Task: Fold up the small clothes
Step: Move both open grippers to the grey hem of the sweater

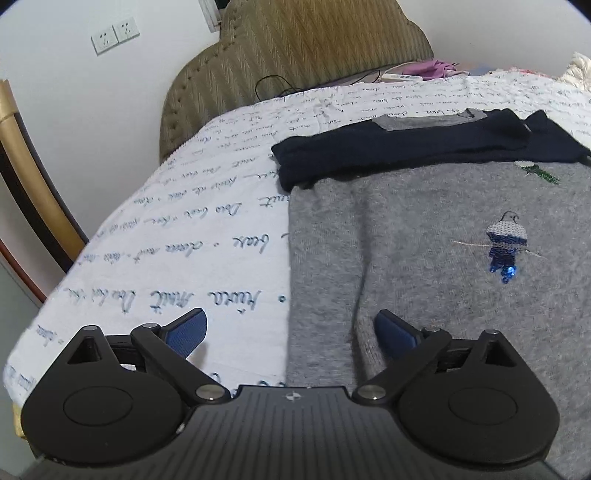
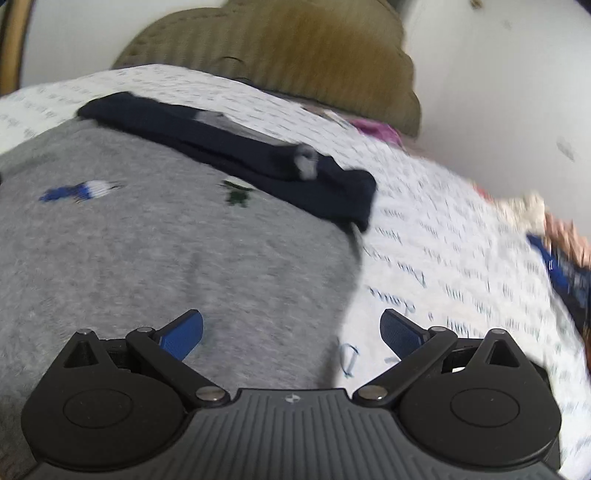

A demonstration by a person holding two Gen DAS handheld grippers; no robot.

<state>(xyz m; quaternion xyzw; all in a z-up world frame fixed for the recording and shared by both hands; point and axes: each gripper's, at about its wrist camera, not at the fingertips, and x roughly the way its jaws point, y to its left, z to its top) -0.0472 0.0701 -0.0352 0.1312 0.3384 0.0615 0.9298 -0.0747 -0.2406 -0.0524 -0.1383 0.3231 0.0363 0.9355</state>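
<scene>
Grey knit sweater with navy folded-over top (image 1: 424,240) lies flat on script-print bedsheet (image 1: 184,229). Left gripper (image 1: 290,328) and right gripper (image 2: 291,328) both wide open, empty, straddling the sweater's side edges, likely for the next fold.

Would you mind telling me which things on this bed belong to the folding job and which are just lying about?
For the job:
- grey sweater
- its navy sleeves, folded over the top
- left gripper, open
- right gripper, open

Lying about:
- purple cloth
- black cable
- wall sockets

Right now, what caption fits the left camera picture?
Open left gripper over the grey sweater's edge on the bedsheet.
</scene>
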